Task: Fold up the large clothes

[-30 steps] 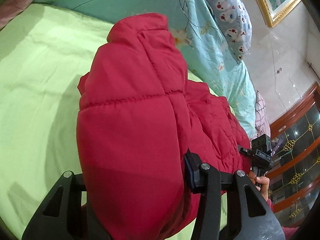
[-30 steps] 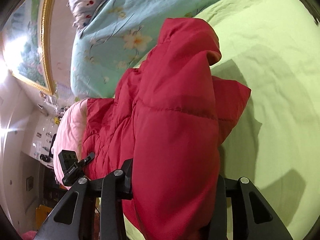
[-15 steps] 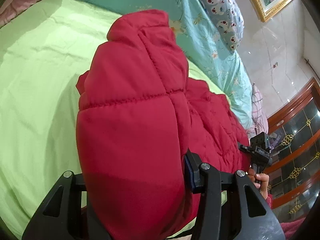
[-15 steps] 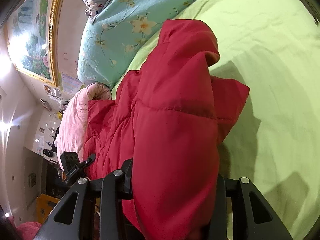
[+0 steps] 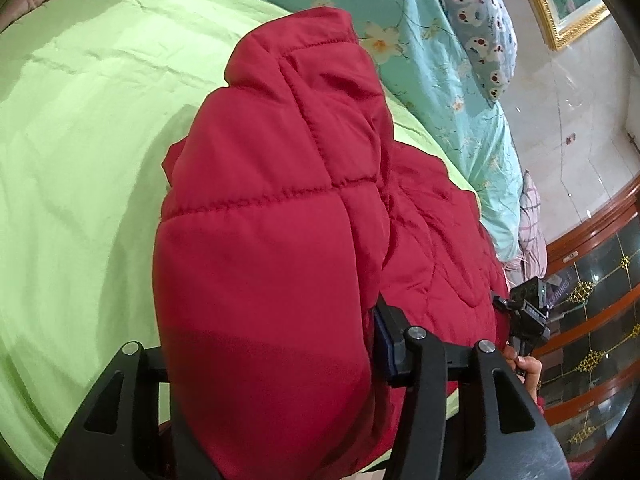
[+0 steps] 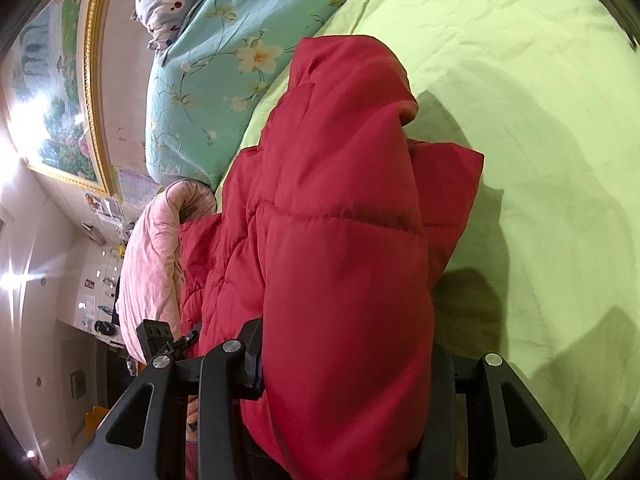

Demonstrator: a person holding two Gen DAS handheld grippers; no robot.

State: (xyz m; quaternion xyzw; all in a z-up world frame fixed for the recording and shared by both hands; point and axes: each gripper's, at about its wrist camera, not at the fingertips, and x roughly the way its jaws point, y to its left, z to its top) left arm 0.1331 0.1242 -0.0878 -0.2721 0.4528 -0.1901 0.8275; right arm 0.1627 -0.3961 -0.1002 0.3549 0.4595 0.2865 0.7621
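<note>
While both grippers are gripping thick folds of a red puffer jacket [image 5: 272, 264], the garment is bulging up between them and filling most of each wrist view. From the left wrist camera, the left gripper [image 5: 276, 364] is standing about half open, its jaws spread around a fat quilted roll that is packing the gap; the jaws have just been opening a little, with the padding still wedged between them. From the right wrist camera, the right gripper [image 6: 348, 364] is doing the same on the other end of the jacket, jaws partly apart, also just easing wider while the red fabric is still pressing against both pads. Holding the two ends at once is probably meant to carry a folded section over and lay it down evenly, since a puffy coat springs back if only one side is guided.

Most of the jacket is resting on a light green bedsheet [image 5: 80, 160], with its raised end tilting up toward the far side of the bed. Beyond it, a turquoise floral quilt [image 5: 432, 92] is lying along the bed edge, and a pillow [image 5: 480, 28] printed with small animal faces is sitting above that. A pink blanket [image 6: 152, 264] is bunching just beside the jacket in the right view. A gold-framed painting [image 6: 52, 92] is hanging on the wall, and a dark wooden cabinet [image 5: 592, 320] with gold trim is standing nearby.
</note>
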